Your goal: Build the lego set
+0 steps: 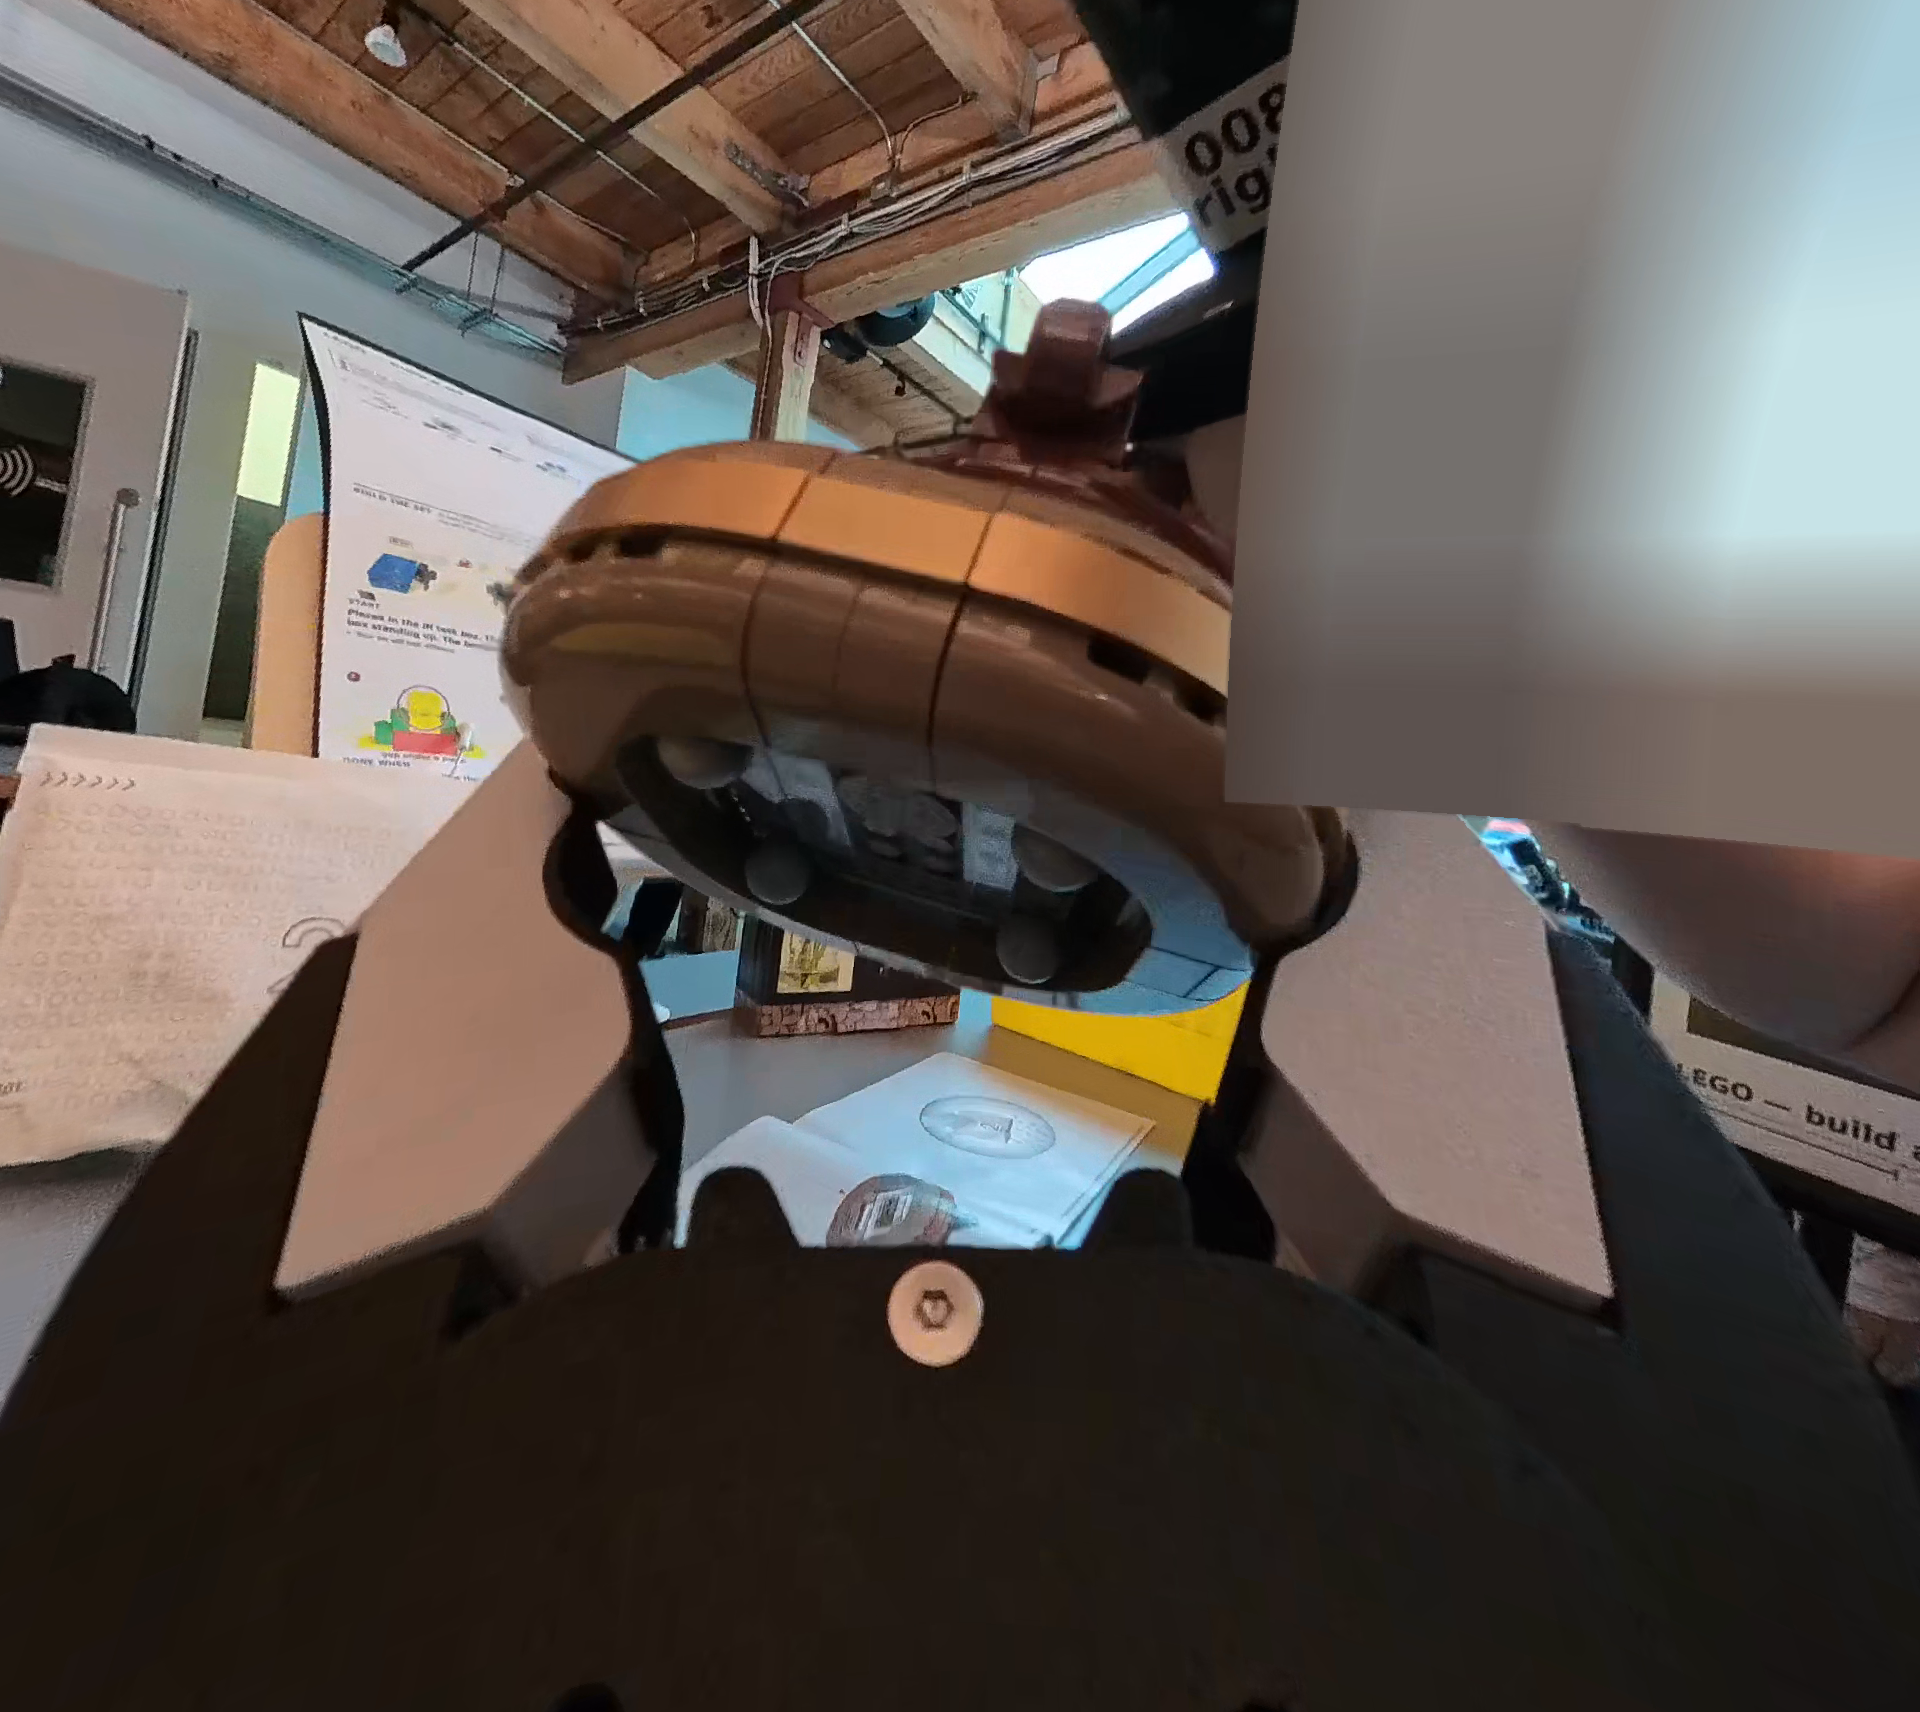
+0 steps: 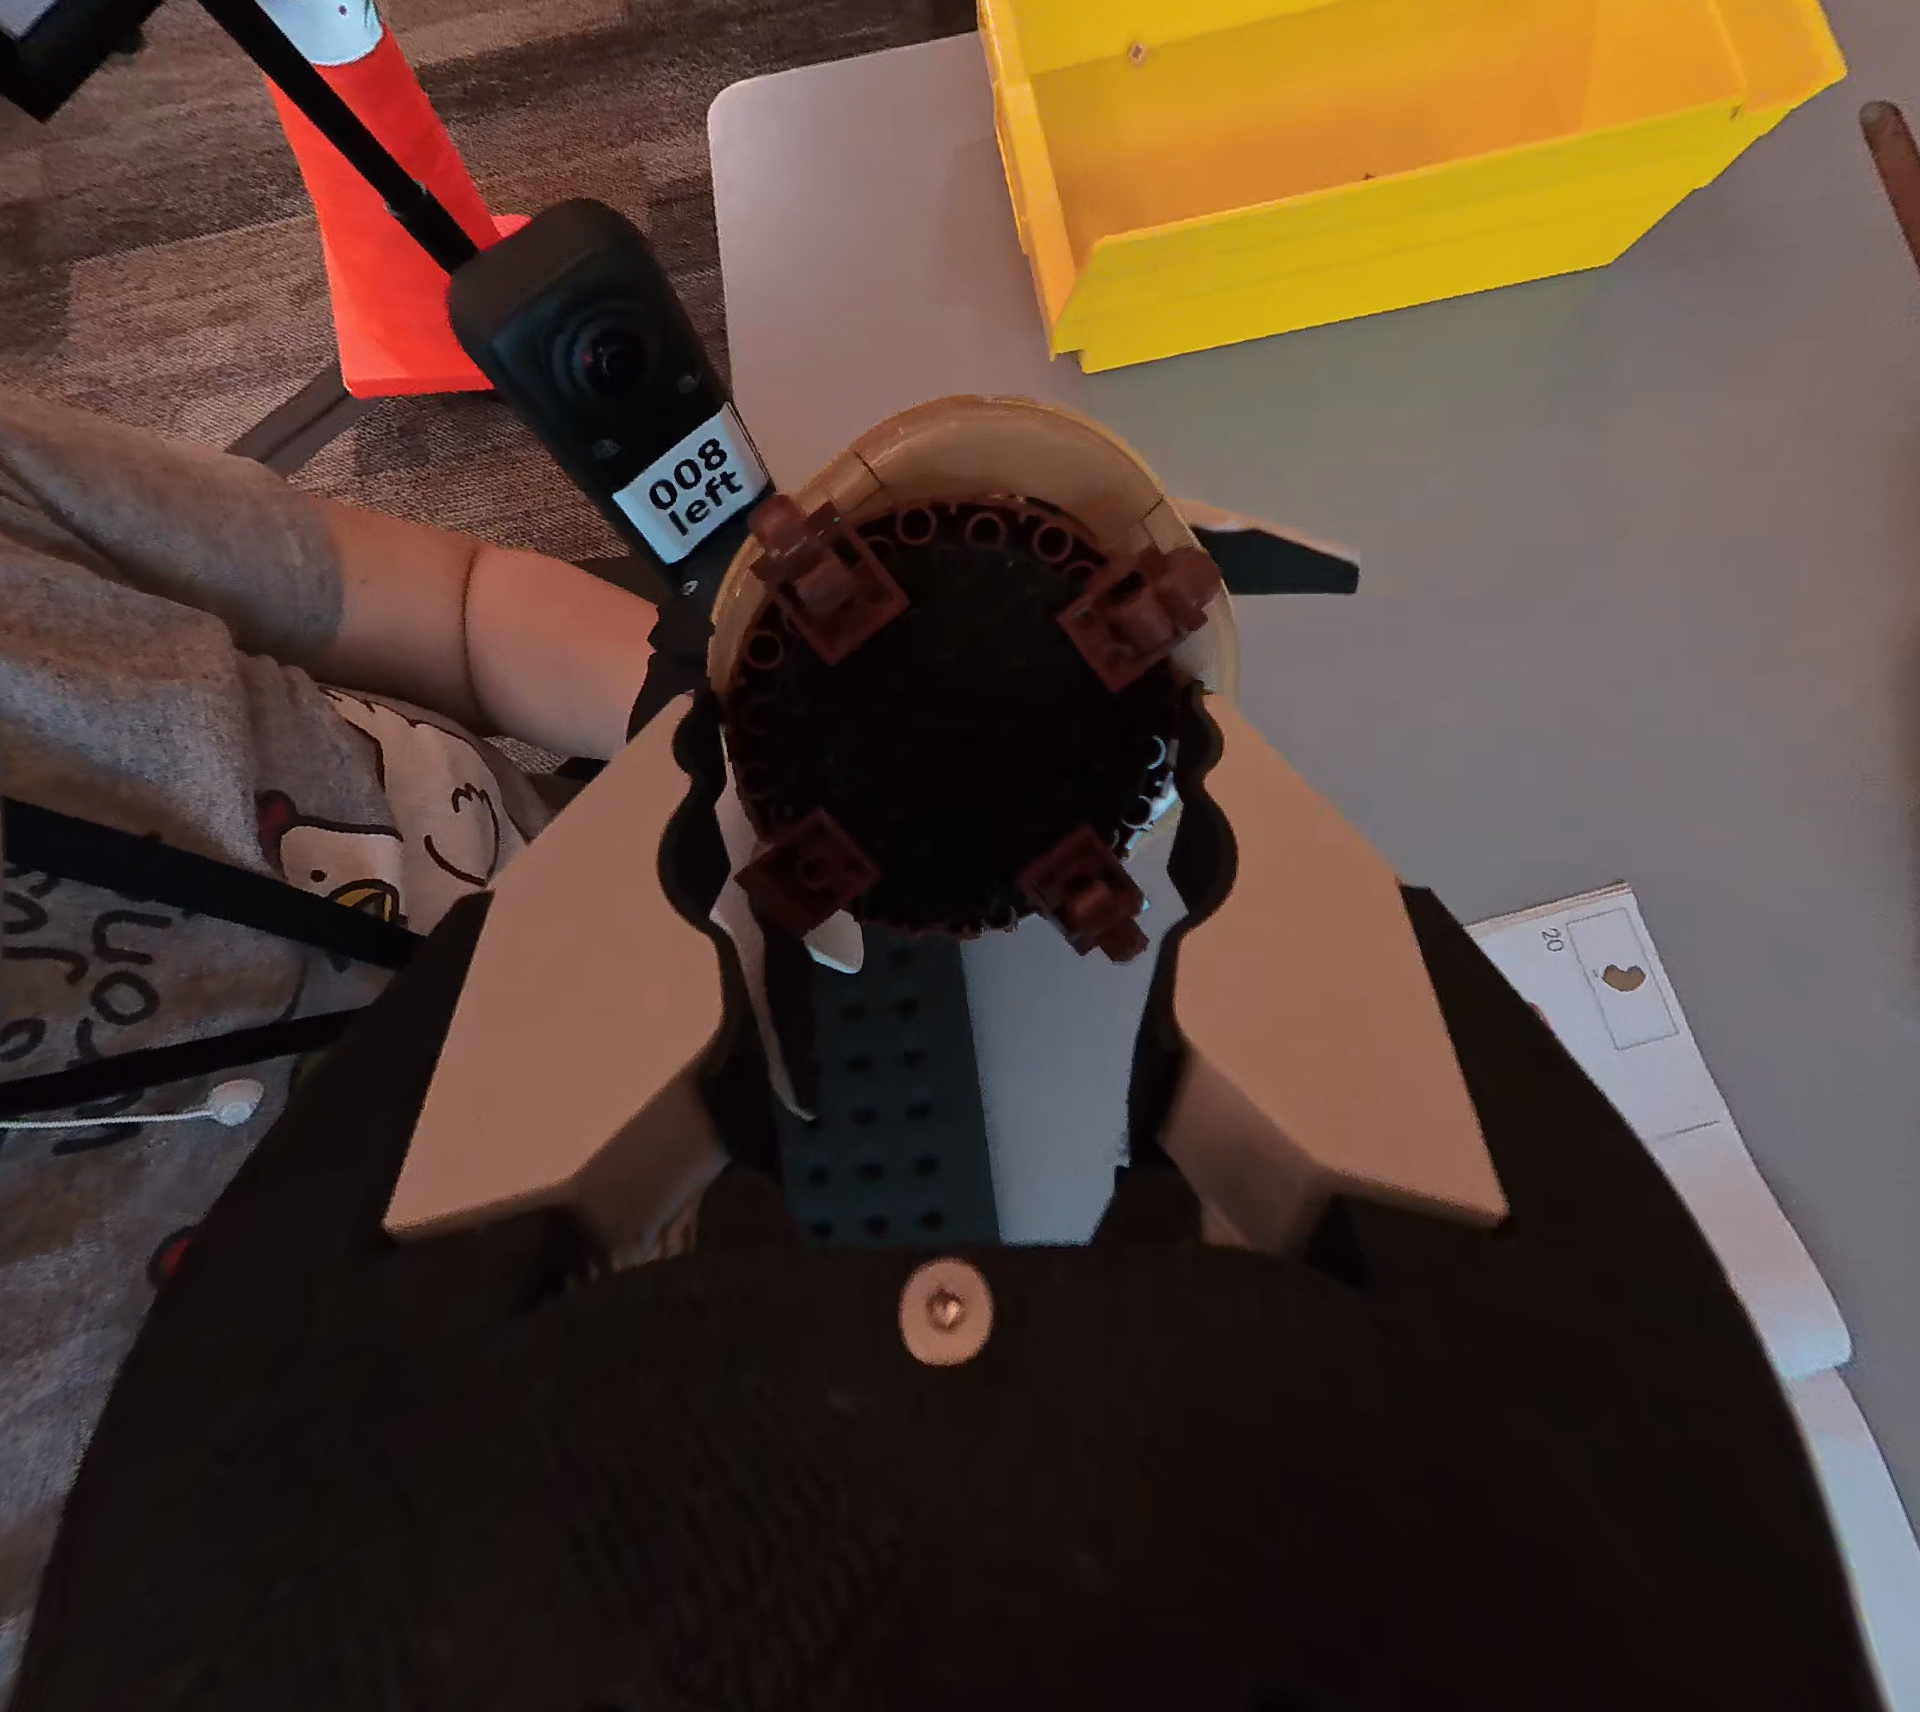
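A round lego model [image 1: 883,623] with tan curved sides and a grey-black underside is held up in the air, tilted, in the left wrist view. My left gripper [image 1: 945,873] is shut on its lower rim. From above, the model [image 2: 935,727] shows a dark brown studded top with several reddish-brown clip pieces [image 2: 831,592] around its edge. My right gripper [image 2: 945,789] is closed on the sides of this top disc. The left gripper's camera [image 2: 613,353] shows just behind the model.
A yellow bin [image 2: 1351,104] stands empty on the grey table [image 2: 1558,623] at the far side. An open instruction booklet [image 2: 1621,1039] lies to the right. An orange cone [image 2: 353,104] and a sign stand are on the floor. A person's arm [image 2: 499,623] is at left. A white paper bag [image 1: 156,935] stands left.
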Demonstrator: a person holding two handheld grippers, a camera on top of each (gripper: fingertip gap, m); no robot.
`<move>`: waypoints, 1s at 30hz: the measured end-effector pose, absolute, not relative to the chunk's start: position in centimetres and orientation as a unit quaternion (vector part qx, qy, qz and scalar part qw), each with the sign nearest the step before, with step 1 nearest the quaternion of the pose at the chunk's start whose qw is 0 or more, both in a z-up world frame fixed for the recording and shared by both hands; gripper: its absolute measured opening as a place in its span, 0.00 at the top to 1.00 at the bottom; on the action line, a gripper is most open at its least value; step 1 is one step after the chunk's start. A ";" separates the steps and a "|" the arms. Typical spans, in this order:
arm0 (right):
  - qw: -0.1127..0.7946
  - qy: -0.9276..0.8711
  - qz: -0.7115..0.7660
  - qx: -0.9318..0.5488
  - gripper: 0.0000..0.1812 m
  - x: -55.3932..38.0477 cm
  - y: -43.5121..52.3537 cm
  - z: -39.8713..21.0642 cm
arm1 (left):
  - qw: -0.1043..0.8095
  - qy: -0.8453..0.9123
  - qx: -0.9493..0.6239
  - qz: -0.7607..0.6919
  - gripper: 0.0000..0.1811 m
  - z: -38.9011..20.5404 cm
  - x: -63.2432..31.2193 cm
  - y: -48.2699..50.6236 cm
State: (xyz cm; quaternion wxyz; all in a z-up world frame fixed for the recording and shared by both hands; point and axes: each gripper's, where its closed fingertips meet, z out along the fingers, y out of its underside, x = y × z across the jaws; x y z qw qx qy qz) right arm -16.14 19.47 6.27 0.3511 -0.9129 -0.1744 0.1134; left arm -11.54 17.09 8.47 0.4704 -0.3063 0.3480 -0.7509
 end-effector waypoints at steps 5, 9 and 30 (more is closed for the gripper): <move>0.336 -0.173 0.113 -0.919 0.53 -16.3 19.4 6.2 | 0.462 0.351 -0.303 -0.756 0.29 8.4 -11.8 17.0; 0.327 -0.164 0.116 -0.923 0.53 -16.3 19.5 6.1 | 0.449 0.345 -0.308 -0.765 0.29 8.3 -11.9 17.1; 0.315 -0.180 0.091 -0.927 0.52 -16.3 19.6 5.7 | 0.446 0.336 -0.316 -0.767 0.30 8.0 -11.9 17.4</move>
